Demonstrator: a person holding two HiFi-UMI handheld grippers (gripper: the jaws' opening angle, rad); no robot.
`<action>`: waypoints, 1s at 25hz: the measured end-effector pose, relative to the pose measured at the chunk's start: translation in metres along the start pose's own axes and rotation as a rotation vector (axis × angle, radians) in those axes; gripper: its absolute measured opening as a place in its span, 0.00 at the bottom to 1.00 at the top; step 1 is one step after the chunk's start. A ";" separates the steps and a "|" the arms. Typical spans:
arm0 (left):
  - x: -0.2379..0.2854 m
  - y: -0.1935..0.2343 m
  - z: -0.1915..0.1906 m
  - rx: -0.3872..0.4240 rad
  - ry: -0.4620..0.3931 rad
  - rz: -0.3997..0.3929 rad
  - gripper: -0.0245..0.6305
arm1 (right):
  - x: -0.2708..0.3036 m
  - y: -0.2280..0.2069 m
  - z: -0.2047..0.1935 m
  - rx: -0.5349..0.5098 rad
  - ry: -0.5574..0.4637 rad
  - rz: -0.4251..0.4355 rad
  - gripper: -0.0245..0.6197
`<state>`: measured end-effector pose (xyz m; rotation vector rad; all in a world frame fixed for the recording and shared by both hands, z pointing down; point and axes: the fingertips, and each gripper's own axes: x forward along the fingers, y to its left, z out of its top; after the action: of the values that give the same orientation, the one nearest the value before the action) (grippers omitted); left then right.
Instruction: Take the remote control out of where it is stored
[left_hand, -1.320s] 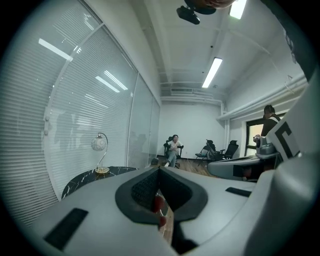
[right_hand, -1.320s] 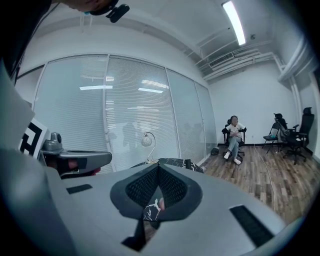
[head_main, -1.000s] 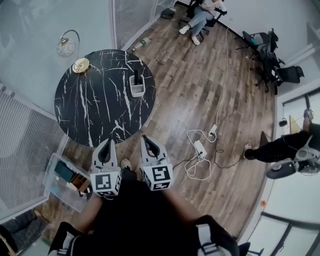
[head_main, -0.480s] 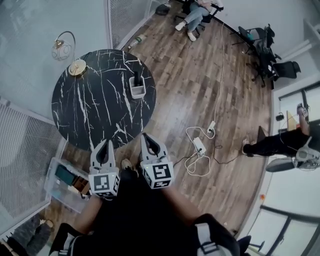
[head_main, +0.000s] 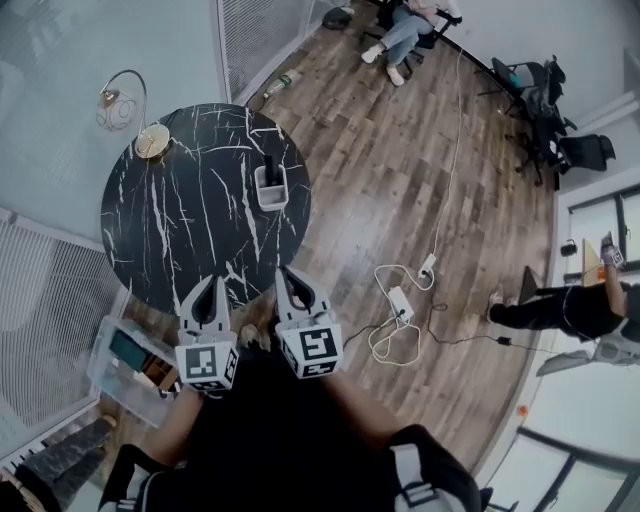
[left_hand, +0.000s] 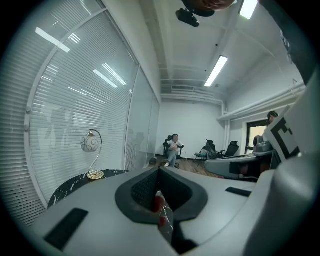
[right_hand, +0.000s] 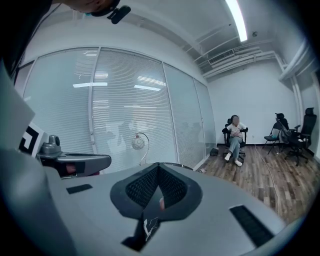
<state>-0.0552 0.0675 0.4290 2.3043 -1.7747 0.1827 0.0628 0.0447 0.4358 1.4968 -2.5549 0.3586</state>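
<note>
A dark remote control (head_main: 267, 163) stands upright in a small white holder (head_main: 271, 190) on the right part of a round black marble table (head_main: 180, 225). My left gripper (head_main: 207, 284) and right gripper (head_main: 282, 272) hover side by side over the table's near edge, well short of the holder. Both are shut with nothing between the jaws. In the left gripper view the left gripper (left_hand: 160, 169) has its tips meeting. The right gripper (right_hand: 159, 165) looks the same in its own view. The table's rim (left_hand: 75, 181) shows past the left jaws.
A gold-based lamp (head_main: 150, 140) stands at the table's far left. A clear plastic bin (head_main: 130, 358) sits on the floor at left. White cables and a power strip (head_main: 400, 300) lie on the wood floor. A person sits at the back (head_main: 405, 25). Another person (head_main: 560, 308) is at right.
The head view has drifted slightly, so the table sits a little nearer the grippers. Both grippers stay shut and side by side. The person at right has shifted.
</note>
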 end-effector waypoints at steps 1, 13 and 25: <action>0.008 -0.001 0.004 -0.001 -0.005 0.008 0.03 | 0.004 -0.005 0.003 0.001 0.004 0.012 0.04; 0.071 -0.022 0.016 -0.005 0.006 0.067 0.03 | 0.052 -0.063 0.006 0.025 0.035 0.086 0.04; 0.085 0.019 0.031 0.001 -0.020 0.065 0.03 | 0.084 -0.044 0.010 0.018 0.061 0.071 0.04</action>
<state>-0.0530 -0.0243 0.4209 2.2588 -1.8604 0.1721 0.0607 -0.0491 0.4531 1.3817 -2.5684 0.4306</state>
